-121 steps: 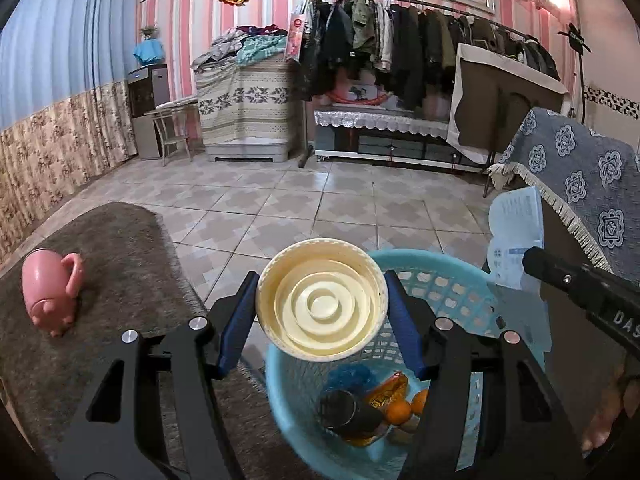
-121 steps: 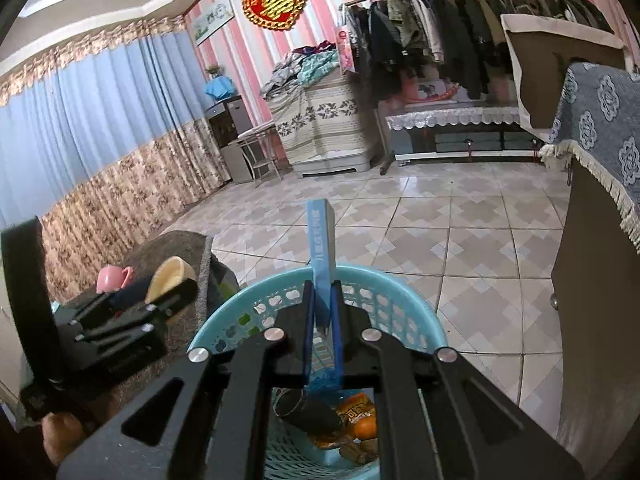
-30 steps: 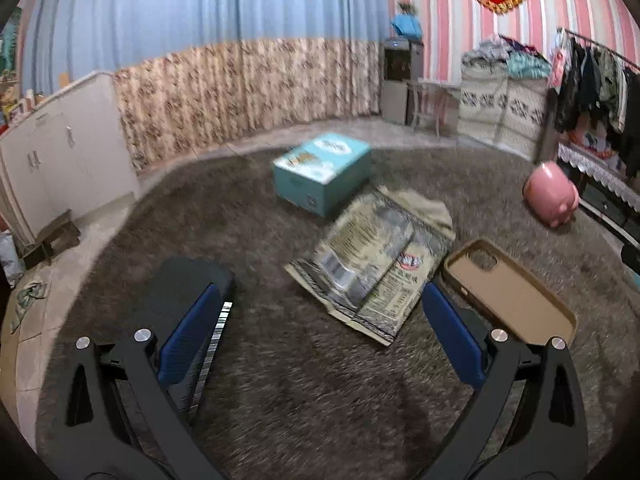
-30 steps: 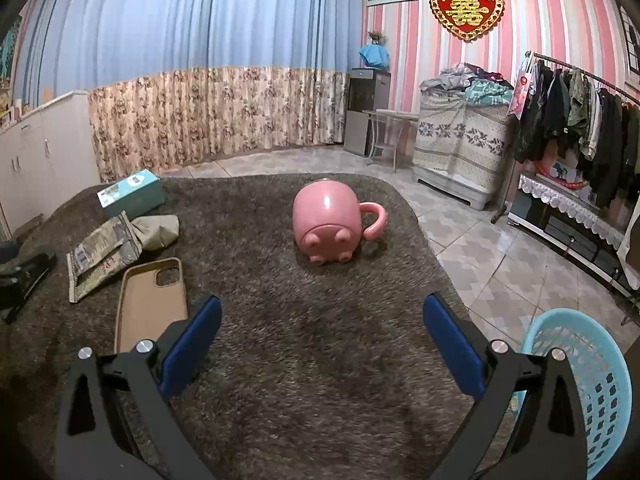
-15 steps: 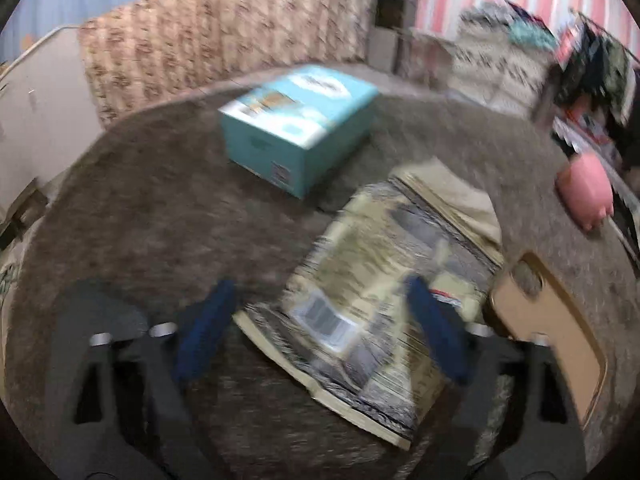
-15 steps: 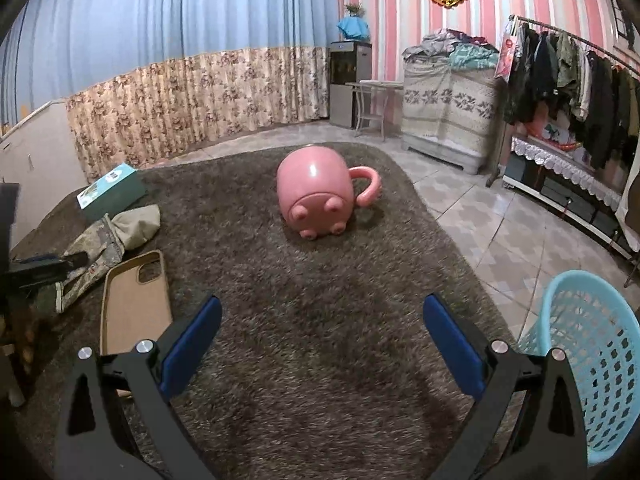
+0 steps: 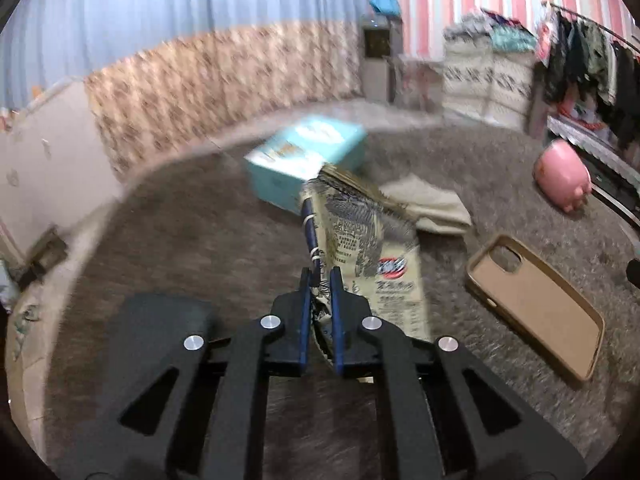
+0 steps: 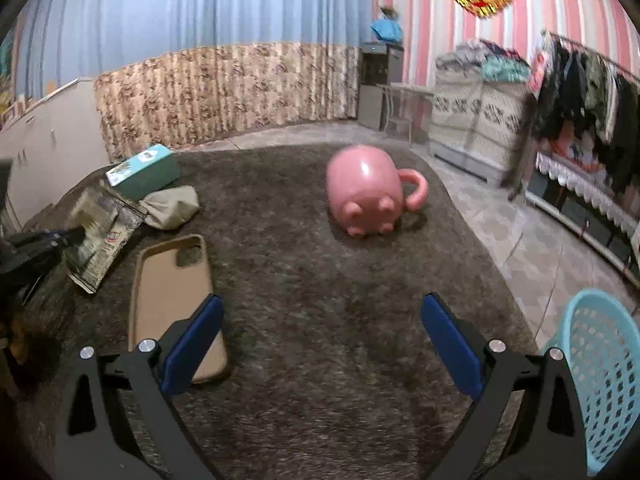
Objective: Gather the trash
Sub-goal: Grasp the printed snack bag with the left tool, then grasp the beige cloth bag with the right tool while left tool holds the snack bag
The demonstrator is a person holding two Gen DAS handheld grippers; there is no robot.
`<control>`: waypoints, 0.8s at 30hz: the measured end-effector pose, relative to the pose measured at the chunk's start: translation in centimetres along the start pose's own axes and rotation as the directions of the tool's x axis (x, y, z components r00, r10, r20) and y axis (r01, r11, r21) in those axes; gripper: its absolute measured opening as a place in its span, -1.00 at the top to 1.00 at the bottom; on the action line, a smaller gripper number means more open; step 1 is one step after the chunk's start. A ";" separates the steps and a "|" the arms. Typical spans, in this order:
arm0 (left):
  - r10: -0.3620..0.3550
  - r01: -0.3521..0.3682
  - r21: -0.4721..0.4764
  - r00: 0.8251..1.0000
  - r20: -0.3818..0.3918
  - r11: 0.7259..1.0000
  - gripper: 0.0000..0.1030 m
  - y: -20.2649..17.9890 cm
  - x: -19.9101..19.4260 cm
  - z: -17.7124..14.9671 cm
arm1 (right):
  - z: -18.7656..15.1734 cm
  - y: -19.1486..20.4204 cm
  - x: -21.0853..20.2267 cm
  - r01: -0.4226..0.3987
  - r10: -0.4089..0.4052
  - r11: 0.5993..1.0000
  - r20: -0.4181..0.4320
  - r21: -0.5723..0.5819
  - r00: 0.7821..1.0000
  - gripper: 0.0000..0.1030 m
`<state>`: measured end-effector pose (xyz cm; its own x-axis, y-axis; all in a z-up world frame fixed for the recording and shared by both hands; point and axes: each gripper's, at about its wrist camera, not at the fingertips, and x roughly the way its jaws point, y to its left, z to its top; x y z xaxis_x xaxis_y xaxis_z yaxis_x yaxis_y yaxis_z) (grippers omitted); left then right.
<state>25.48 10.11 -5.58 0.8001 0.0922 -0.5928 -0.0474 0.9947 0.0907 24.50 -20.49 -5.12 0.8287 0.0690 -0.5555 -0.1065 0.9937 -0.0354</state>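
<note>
The left tool (image 7: 320, 276) has its blue pads pressed together on the near edge of a printed paper wrapper (image 7: 360, 240), pinching it so that the sheet rises from the grey rug (image 7: 200, 240) toward 12 o'clock; how much of the wrapper sits between the pads is hidden by the tool's black body, and the print on it is too blurred to read. At 3 o'clock of that pinch a tan phone case (image 7: 536, 296) lies flat on the rug, open side up, apart from the wrapper. Beyond the wrapper, at 1 o'clock, a crumpled beige piece (image 7: 432, 204) touches its far end, and whether it is cloth or paper is hard to tell. Farther on at 12 o'clock stands a teal box (image 7: 304, 160), smeared by motion blur, with the wrapper's top overlapping its front. A pink pig-shaped mug (image 7: 564, 176) lies at 2 o'clock, near the rug's far edge. The right tool (image 8: 320, 344) is spread wide and holds nothing, hovering over bare rug, its left pad overlapping the near end of the phone case in that view. At its 4 o'clock a light blue basket (image 8: 600, 380) stands on the tiled floor (image 8: 520, 220), cut off by the frame edge, its contents out of sight.
</note>
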 end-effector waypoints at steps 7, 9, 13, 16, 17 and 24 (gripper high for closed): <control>0.166 -0.155 -0.119 0.982 0.092 0.981 0.85 5.5 -3.3 -0.8 | 2.6 4.3 0.7 -0.105 0.107 0.992 0.025 -0.067 0.994 -0.88; 0.184 -0.169 -0.169 0.980 0.079 0.971 0.85 7.2 -3.0 -0.5 | 3.6 6.0 1.7 -0.133 0.135 0.986 0.016 -0.097 0.991 -0.88; 0.229 -0.206 -0.211 0.969 0.090 0.955 0.85 9.8 -2.8 0.6 | 5.8 9.2 4.2 -0.187 0.187 0.974 -0.012 -0.128 0.982 -0.69; 0.229 -0.206 -0.229 0.970 0.081 0.951 0.85 11.0 -2.2 0.7 | 7.1 11.1 6.6 -0.224 0.219 0.966 -0.047 -0.128 0.975 -0.59; 0.236 -0.213 -0.236 0.969 0.075 0.948 0.85 11.4 -2.0 0.5 | 7.4 11.8 7.7 -0.236 0.228 0.963 -0.073 -0.128 0.971 -0.58; 0.232 -0.214 -0.281 0.972 0.034 0.936 0.85 12.5 0.1 -0.5 | 7.1 14.8 14.7 -0.299 0.260 0.948 -0.279 -0.105 0.924 0.17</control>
<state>24.60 22.61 -4.91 0.7871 0.3193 -0.5277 -0.3834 0.9235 -0.0131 39.06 -4.18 -7.90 0.5848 0.2978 -0.7545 -0.4067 0.9125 0.0449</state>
